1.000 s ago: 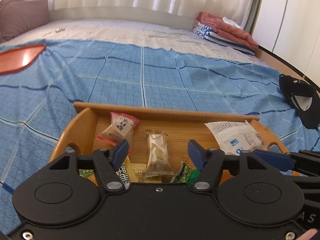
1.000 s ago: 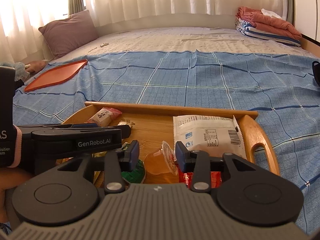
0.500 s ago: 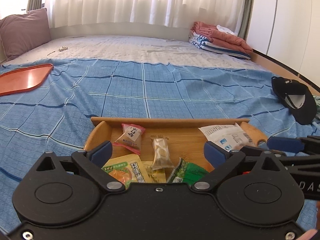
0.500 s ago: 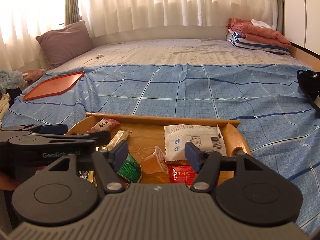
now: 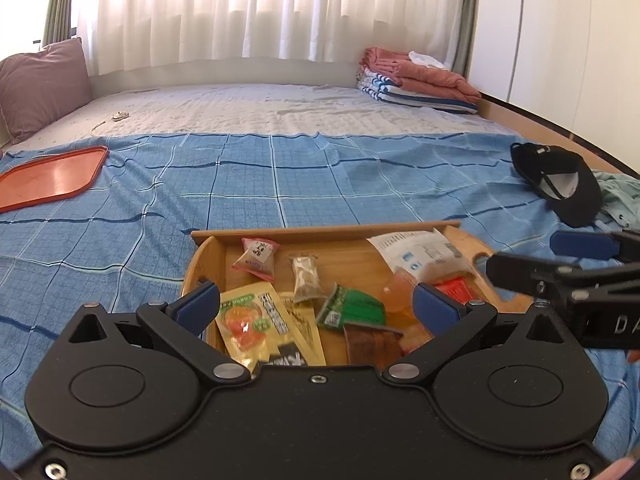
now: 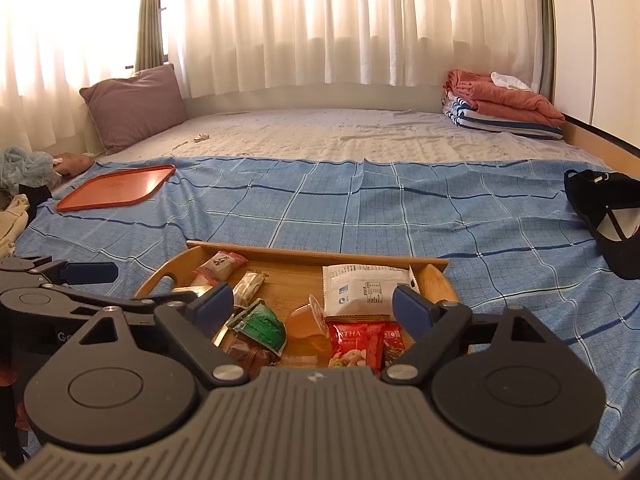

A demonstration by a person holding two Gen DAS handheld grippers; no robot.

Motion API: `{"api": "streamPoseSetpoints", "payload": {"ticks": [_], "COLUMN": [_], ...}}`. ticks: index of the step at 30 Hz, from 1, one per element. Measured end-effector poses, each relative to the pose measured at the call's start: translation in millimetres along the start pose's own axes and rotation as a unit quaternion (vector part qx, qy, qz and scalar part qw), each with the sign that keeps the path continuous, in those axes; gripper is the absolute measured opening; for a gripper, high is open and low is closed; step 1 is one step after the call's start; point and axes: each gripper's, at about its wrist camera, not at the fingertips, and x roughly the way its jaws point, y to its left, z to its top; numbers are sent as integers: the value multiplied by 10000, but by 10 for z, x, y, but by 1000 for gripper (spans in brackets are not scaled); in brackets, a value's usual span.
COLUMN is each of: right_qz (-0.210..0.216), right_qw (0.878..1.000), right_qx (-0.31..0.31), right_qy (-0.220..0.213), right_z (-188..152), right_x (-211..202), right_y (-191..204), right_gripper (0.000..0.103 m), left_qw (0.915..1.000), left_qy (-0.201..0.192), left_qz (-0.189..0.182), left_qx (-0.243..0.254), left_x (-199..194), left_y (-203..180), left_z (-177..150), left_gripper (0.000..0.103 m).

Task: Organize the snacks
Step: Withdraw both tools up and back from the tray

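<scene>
A wooden tray [image 5: 320, 233] [image 6: 316, 255] lies on the blue checked bedspread and holds several snack packets. Among them are a pink packet [image 5: 256, 259], a yellow-orange packet [image 5: 250, 322], a green packet [image 5: 352, 308] [image 6: 264, 322], a jelly cup [image 6: 308, 320], a white pouch [image 5: 416, 250] [image 6: 366, 290] and a red packet [image 6: 356, 342]. My left gripper [image 5: 316, 306] is open and empty above the tray's near side. My right gripper [image 6: 312, 304] is open and empty over the tray too. Each gripper shows at the edge of the other's view.
An orange tray [image 5: 52, 178] [image 6: 116, 186] lies on the bed at the far left. A black cap [image 5: 560, 182] [image 6: 608, 212] lies at the right. Folded blankets [image 5: 420, 80] sit at the far right corner, a purple pillow [image 6: 134, 106] at the far left.
Both grippers have opened wide and drawn back and up from the tray, so more of the snacks show. The jelly cup that was between the right fingers now lies in the tray.
</scene>
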Motion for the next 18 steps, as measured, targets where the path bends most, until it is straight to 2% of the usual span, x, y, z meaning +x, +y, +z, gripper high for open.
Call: {"api": "streamPoseSetpoints", "payload": {"ticks": [3,11,18], "right_qz": [-5,29,-37], "right_qw": [10000,9995,9987], "right_qx": [3,-1,-127], "right_qy": [-73,-324,-492], "right_z": [-38,-143,-282], "right_x": [-160,-589,-887], "right_y": [9,27,60], "right_gripper": [94,99,102], "left_qw": [9999,9993,9994], "left_qy": [-16,-111,-207], "left_qz": [119,63,-36], "left_qx": [78,360,260], "left_x": [-163,-615,-952], "left_y": [-30,-122,-180], "left_z": [-50,-173,-312], "left_gripper": [103,103,103]}}
